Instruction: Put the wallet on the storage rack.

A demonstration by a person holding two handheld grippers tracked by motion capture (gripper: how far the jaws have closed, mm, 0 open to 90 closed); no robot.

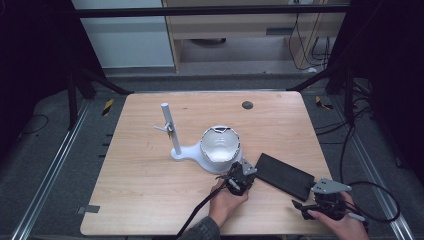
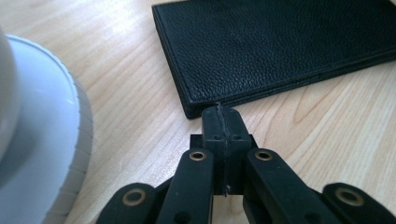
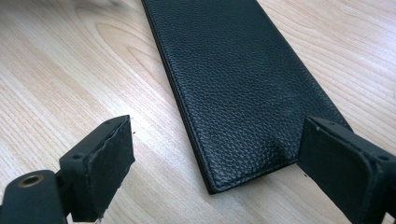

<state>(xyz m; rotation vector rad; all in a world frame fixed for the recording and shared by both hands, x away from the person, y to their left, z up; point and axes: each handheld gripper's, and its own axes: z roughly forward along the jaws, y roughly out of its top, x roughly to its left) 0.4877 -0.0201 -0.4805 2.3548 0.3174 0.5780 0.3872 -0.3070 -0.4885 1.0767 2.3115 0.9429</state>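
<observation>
The wooden counter [image 1: 150, 185] carries a white stand [image 1: 172, 131] consisting of an upright post with a small clip partway up and a base joined to a white bowl [image 1: 220, 146] near the counter centre. A small dark round disc [image 1: 247, 105] lies at 12 o'clock from the bowl, near the far edge. A black leather-textured wallet [image 1: 284, 176], flat, long and rectangular with a stitched edge, lies on the counter at 4 o'clock from the bowl, just beside its base. The left gripper [image 1: 243, 172] sits between the bowl base and the near-left corner of the wallet; in the left gripper view the left gripper [image 2: 220, 116] has its jaws pressed together with nothing between them, the tips just at the wallet [image 2: 280, 46] corner, and the rounded white base [image 2: 42, 126] stands at 9 o'clock. The right gripper [image 1: 312, 200] rests at the wallet's near-right end, at 5 o'clock from the bowl. In the right gripper view the right gripper [image 3: 215, 158] has its jaws spread wide, one on each side of the short end of the wallet [image 3: 238, 84]; the right jaw appears to be close against the wallet's corner, the left jaw stands apart over bare wood.
</observation>
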